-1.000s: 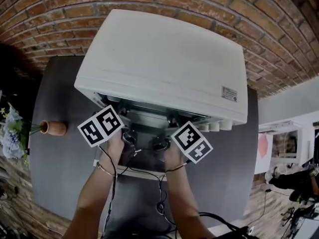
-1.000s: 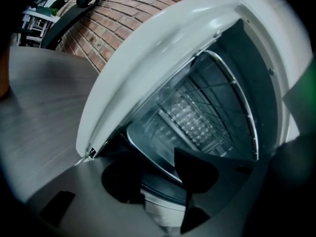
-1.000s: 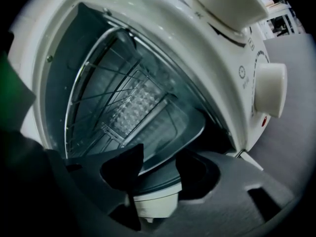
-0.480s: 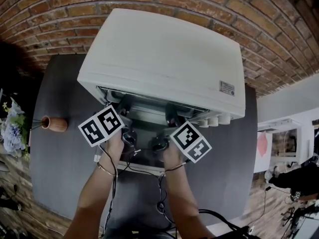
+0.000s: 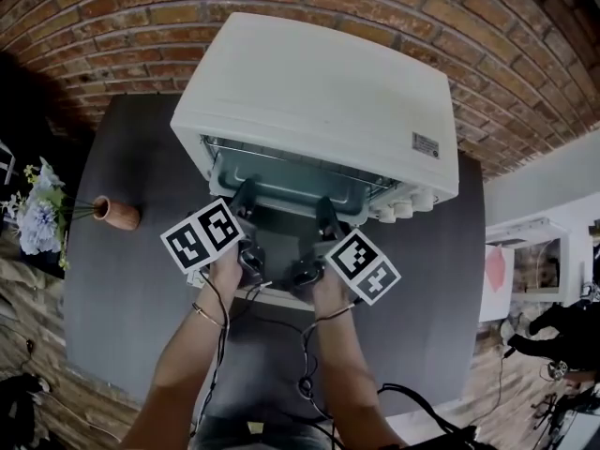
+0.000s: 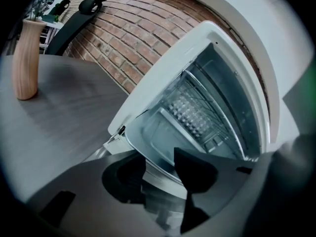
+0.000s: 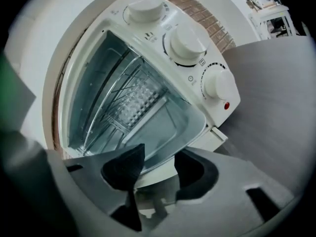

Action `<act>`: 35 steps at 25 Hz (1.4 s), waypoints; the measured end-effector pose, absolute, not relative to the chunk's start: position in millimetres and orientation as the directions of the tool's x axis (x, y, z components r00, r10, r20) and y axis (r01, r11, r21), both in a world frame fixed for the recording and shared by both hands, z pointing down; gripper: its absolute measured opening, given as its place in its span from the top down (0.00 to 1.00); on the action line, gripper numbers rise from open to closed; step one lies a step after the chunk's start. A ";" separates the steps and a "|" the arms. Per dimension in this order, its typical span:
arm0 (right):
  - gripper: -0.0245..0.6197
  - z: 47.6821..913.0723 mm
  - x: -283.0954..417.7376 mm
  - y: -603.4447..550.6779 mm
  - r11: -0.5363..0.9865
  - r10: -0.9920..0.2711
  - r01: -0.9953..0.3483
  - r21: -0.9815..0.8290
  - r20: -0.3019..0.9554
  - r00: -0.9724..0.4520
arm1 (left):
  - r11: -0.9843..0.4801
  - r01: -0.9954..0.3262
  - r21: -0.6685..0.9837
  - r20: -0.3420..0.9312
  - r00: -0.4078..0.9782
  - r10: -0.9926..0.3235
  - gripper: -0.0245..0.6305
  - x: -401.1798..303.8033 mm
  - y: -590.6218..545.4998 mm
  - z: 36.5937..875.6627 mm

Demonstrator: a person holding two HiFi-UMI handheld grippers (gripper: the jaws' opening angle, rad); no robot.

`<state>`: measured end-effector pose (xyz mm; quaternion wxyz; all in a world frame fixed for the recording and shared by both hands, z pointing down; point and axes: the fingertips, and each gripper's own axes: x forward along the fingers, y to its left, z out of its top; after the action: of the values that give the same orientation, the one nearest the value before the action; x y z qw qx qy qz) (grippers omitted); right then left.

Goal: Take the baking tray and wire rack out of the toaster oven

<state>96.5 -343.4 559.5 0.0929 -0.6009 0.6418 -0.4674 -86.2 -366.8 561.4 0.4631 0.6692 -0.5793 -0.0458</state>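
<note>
Two tongs clamped: left gripper (image 6: 158,169) and right gripper (image 7: 158,169) each pinch the front rim of the baking tray (image 5: 281,178), roughly halfway out of the toaster oven (image 5: 319,92). I'd say tray step is mid-pull, not set down; wire rack (image 7: 129,83) sits inside on its rails, untouched.

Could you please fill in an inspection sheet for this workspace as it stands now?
Surface: dark grey table, toaster oven standing open on it.
Job's things: baking tray partly out of the oven; wire rack inside, above it.
Clutter: wooden vase with flowers near the table's left edge.
Grippers: left hand-held gripper and right hand-held gripper each clamped on the tray's front rim.
Cables: black cables trail back from both grippers.
Surroundings: brick wall behind the oven.
</note>
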 end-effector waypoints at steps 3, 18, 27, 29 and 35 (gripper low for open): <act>0.67 558.7 94.9 -332.1 -0.163 -0.855 -0.679 -0.716 0.446 -0.265 | 0.105 -0.734 0.671 0.479 0.320 -0.817 0.70 -87.9 -356.0 560.3; 0.69 552.2 87.7 -275.3 -0.182 -0.848 -0.666 -0.723 0.459 -0.266 | 0.125 -0.724 0.678 0.487 0.316 -0.814 0.71 -95.0 -299.6 553.0; 0.69 545.6 81.3 -220.2 -0.180 -0.841 -0.669 -0.721 0.465 -0.276 | 0.145 -0.703 0.696 0.497 0.326 -0.804 0.71 -100.9 -242.6 550.8; 0.69 543.5 79.5 -205.1 -0.181 -0.839 -0.664 -0.725 0.467 -0.281 | 0.146 -0.698 0.701 0.494 0.328 -0.805 0.71 -102.8 -227.4 548.0; 0.69 521.8 77.0 -161.4 -0.155 -0.847 -0.676 -0.721 0.449 -0.285 | 0.122 -0.696 0.708 0.481 0.348 -0.805 0.71 -104.8 -182.5 528.5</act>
<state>77.0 -161.4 521.8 0.0897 -0.5913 0.6439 -0.4772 -104.8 -182.5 528.5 0.4878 0.6603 -0.5683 -0.0559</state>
